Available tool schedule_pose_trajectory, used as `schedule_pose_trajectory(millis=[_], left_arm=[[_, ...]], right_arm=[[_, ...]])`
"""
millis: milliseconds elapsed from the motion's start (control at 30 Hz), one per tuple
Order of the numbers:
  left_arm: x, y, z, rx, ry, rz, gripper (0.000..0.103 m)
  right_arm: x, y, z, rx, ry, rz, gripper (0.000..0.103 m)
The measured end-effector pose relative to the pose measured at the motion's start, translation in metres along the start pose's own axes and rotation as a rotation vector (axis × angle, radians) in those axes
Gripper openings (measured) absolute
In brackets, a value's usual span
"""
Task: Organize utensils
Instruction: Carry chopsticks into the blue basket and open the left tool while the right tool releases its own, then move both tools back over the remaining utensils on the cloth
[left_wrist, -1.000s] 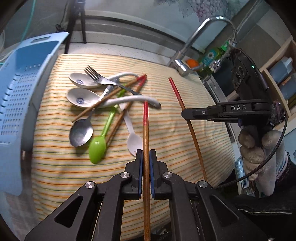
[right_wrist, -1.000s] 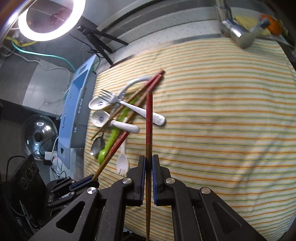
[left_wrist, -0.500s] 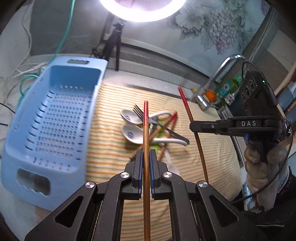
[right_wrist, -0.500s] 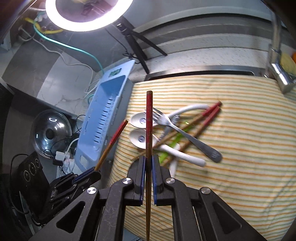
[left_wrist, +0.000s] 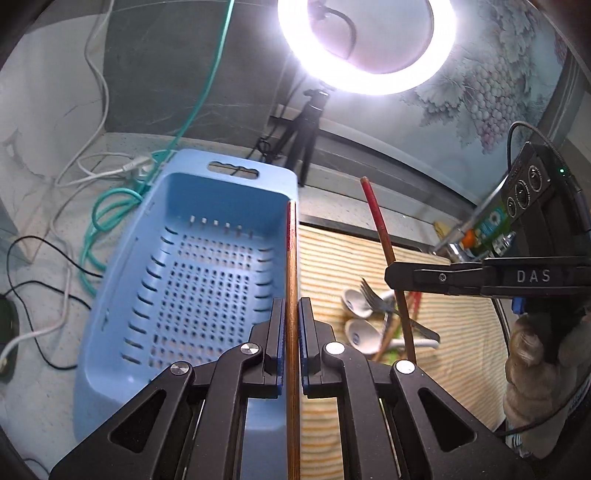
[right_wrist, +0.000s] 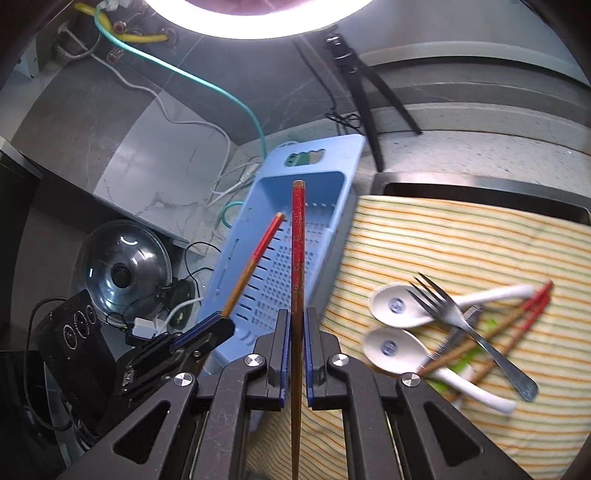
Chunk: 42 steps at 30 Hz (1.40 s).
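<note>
The left tongs are clamped on a red-tipped chopstick that runs straight up between the pads, its tip over the near rim of the blue perforated basket. The right tongs grip a second red-tipped chopstick the same way, its red end pointing into that basket (seen from the left wrist view, this stick leans slightly and crosses in front of the pile). The basket sits on the worktop just beside the striped cloth. On the cloth lie two white spoons, a metal fork, more red-tipped chopsticks and a green utensil, mostly hidden, all overlapping. A ring light glares above.
</note>
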<state>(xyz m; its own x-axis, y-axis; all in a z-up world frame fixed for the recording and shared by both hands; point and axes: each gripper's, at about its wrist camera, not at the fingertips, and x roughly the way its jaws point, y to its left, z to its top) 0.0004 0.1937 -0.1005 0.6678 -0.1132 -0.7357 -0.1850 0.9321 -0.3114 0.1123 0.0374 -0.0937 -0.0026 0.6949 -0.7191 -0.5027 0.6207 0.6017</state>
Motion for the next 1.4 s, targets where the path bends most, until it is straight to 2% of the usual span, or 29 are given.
schedule_pose_trajectory(millis=[233,467,667,833,933,1133,1267,1400], left_arm=[[0.025,0.033,0.02,-0.05,0.016,0.031,0.005],[0.042,0.053,0.031,-0.088,0.024,0.06,0.005],[0.052,0.064,0.04,-0.11,0.024,0.081,0.006],[0.054,0.07,0.043,-0.131,0.024,0.093,0.014],[0.052,0.069,0.043,-0.127,0.015,0.095,0.014],[0.043,0.061,0.042,-0.111,0.005,0.1,0.014],[0.034,0.051,0.038,-0.098,-0.001,0.089,0.015],[0.025,0.037,0.033,-0.075,-0.009,0.08,0.015]], right_arm=[[0.046,0.024,0.024,-0.019,0.014,-0.021,0.006],[0.085,0.019,0.049,0.033,0.055,-0.024,0.006],[0.101,0.023,0.057,0.01,0.057,-0.058,0.009],[0.1,0.026,0.06,-0.013,0.052,-0.083,0.01],[0.096,0.025,0.06,-0.017,0.047,-0.089,0.015],[0.082,0.02,0.058,-0.024,0.033,-0.093,0.017],[0.063,0.016,0.055,-0.037,0.004,-0.087,0.031],[0.038,0.008,0.05,-0.062,-0.023,-0.092,0.032]])
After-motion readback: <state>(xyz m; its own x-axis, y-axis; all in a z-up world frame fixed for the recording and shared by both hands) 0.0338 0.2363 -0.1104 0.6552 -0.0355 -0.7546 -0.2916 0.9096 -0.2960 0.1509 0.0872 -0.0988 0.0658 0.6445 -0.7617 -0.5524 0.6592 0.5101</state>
